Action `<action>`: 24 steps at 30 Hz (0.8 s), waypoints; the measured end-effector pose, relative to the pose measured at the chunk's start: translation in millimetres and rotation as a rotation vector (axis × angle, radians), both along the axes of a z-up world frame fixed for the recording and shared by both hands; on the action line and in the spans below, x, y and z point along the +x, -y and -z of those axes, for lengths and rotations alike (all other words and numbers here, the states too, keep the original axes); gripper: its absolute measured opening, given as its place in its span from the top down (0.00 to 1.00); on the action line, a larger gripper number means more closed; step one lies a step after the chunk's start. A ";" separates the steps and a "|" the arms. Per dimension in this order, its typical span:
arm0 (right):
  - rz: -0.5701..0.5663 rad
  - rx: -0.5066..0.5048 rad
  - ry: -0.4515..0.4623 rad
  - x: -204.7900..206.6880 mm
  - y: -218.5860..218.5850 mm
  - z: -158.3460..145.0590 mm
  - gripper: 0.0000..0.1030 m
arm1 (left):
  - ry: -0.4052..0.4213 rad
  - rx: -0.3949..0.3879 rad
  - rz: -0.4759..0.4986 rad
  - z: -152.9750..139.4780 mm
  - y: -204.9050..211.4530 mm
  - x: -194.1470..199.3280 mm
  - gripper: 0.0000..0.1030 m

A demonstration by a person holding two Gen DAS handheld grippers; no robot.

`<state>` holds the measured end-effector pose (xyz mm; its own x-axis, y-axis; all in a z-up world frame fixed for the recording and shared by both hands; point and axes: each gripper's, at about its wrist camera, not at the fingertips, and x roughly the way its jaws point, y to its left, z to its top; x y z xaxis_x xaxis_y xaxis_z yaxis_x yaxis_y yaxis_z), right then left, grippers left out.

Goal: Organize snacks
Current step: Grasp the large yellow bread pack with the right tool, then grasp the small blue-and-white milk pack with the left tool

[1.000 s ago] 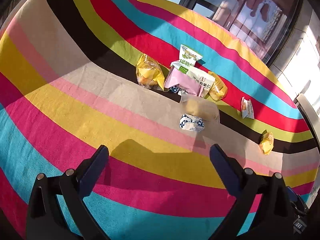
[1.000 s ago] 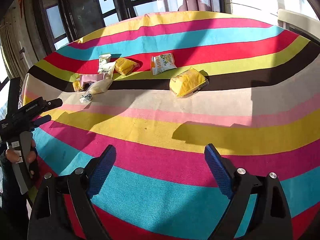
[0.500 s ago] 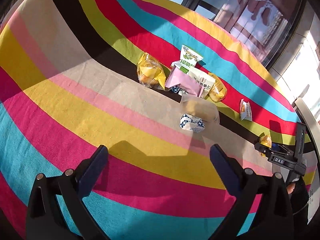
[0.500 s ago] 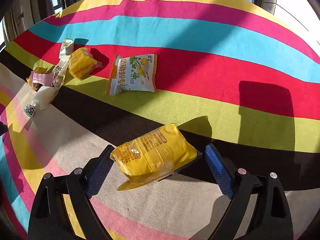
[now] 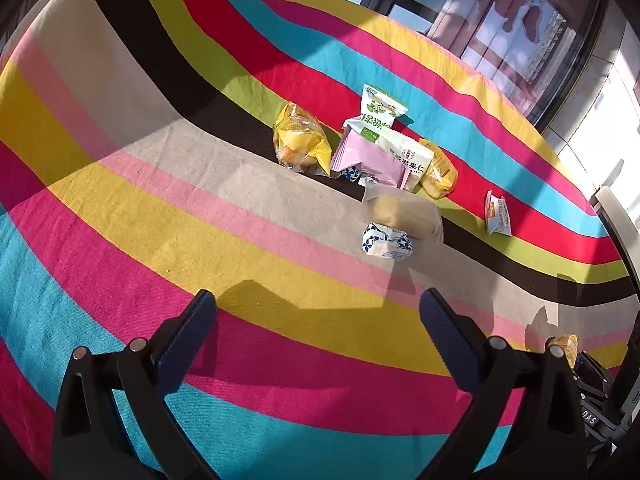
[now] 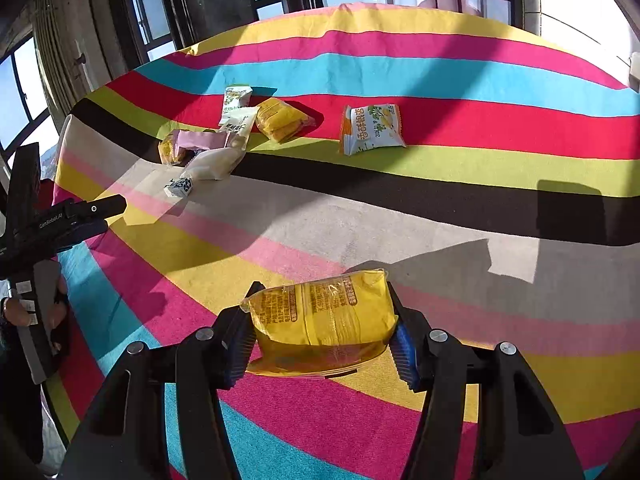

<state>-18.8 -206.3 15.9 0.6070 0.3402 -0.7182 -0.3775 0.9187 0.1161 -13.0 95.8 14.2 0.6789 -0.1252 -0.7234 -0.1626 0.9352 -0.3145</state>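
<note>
A: Striped cloth point(image 6: 400, 216) everywhere. Where's the yellow packet point(image 6: 324, 316)?

B: Square between the right gripper point(image 6: 320, 340) fingers point(image 6: 236, 344), jaws closing, pads touching both ends, lifted over the cloth.

A: And the left gripper point(image 5: 316, 332)?

B: Spread wide, nothing in it, hovering above the cloth.

A: Count the rest!

B: One heap point(image 6: 224, 136) of about seven packets far up the cloth, one orange-and-white bag point(image 6: 372, 130) alone just right of it.

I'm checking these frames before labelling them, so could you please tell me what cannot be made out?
- Left wrist view: small blue-patterned packet, mostly hidden under the pink packet.
- Left wrist view: right gripper, cut off by the frame's edge.
- Right wrist view: yellow snack pack print, too small; its underside hidden.
</note>
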 end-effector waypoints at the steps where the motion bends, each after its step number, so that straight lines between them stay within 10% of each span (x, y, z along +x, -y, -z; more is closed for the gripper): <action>1: 0.002 -0.005 0.007 -2.7 -2.6 -0.9 0.45 | -0.010 0.017 0.014 0.1 3.3 1.4 0.02; 12: 0.025 0.046 -0.045 5.3 3.1 4.3 0.44 | -0.090 0.234 0.095 -1.1 62.5 70.8 0.02; 17: 0.021 0.071 -0.049 6.0 6.3 3.9 0.44 | -0.105 0.295 0.122 0.6 74.9 87.5 0.56; 24: 0.022 0.098 -0.042 5.2 10.3 2.1 0.44 | -0.042 0.239 0.187 -0.9 64.5 24.6 0.65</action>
